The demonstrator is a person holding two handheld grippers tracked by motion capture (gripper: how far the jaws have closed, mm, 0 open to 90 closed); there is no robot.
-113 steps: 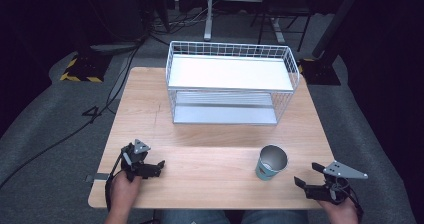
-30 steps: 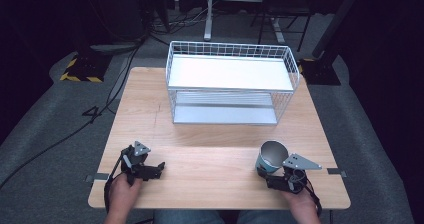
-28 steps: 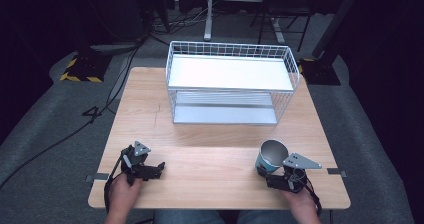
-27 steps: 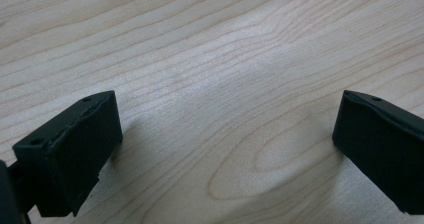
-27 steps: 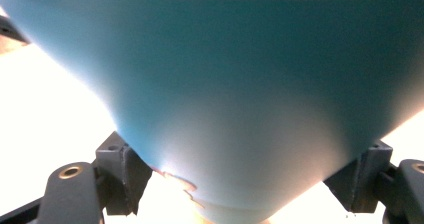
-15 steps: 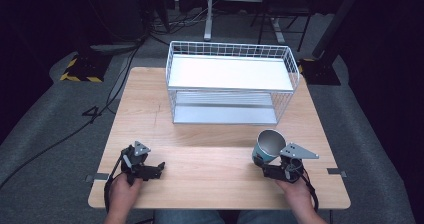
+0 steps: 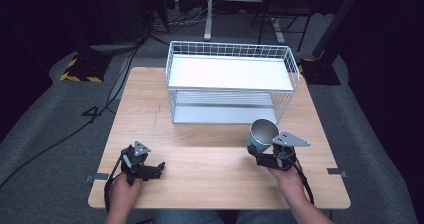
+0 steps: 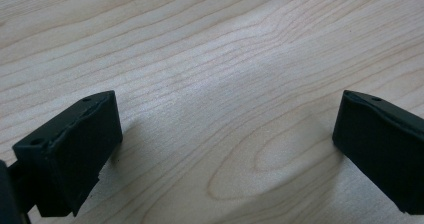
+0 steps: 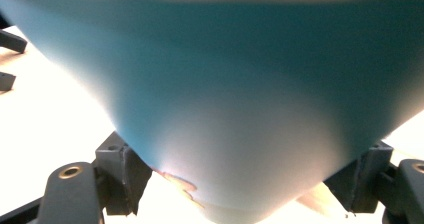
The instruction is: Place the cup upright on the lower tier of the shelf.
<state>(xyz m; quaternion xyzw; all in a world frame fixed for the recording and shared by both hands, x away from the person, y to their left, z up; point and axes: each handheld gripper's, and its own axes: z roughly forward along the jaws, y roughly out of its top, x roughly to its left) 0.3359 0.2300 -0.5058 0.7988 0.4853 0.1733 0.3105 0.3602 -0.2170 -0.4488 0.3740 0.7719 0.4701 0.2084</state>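
Right gripper (image 7: 260, 154) fingers clamp tapered teal cup (image 7: 261, 135), lower right. Left gripper (image 7: 150, 170) fingers splayed, empty, over pale wood-grain worktop (image 7: 210, 169).

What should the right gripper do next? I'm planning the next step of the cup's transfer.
Probably carry the teal cup forward toward the white wire rack. The right gripper grips it low down, tilted, in front of the rack, while the left gripper sits open over bare wood.
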